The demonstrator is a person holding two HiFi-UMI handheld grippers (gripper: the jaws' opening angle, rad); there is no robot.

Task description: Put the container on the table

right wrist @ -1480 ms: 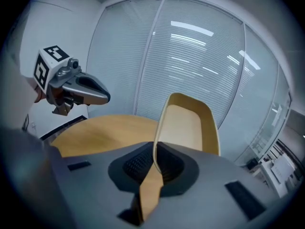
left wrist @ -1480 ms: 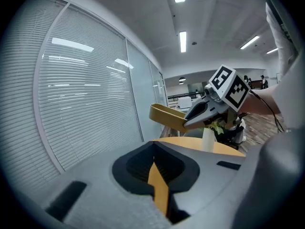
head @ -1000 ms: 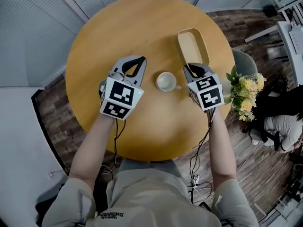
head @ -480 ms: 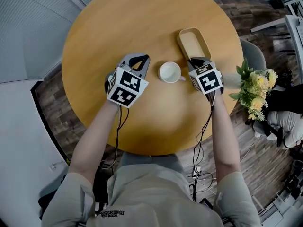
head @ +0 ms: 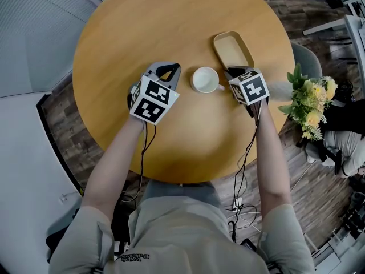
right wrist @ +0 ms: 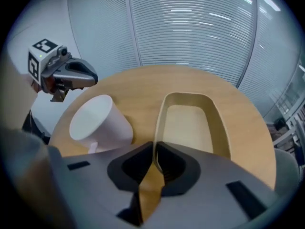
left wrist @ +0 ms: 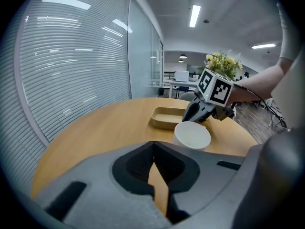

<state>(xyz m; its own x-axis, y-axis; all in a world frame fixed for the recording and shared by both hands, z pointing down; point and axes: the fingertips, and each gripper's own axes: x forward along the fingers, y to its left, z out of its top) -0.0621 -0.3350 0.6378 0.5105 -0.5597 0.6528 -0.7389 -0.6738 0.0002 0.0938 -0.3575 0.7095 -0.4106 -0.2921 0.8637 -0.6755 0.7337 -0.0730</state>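
Note:
A shallow tan container [head: 232, 49] lies on the round wooden table [head: 131, 27], to the right of a white cup [head: 204, 80]. My right gripper [head: 232, 72] is shut on the container's near rim [right wrist: 157, 128], which runs in between its jaws. In the left gripper view the container [left wrist: 167, 118] looks flat on the tabletop, with the right gripper [left wrist: 193, 116] at its end. My left gripper [head: 169, 67] hovers left of the cup, shut with nothing in it [left wrist: 153, 149]. In the right gripper view the cup [right wrist: 97, 120] stands beside the container.
A bunch of yellow flowers [head: 308, 104] and a grey chair [head: 303, 67] sit just off the table's right edge. Window blinds [left wrist: 71, 66] run along the far side. Wooden floor surrounds the table.
Both grippers have moved a little away from me over the table. The right one, still holding the container, has sunk lower toward the tabletop.

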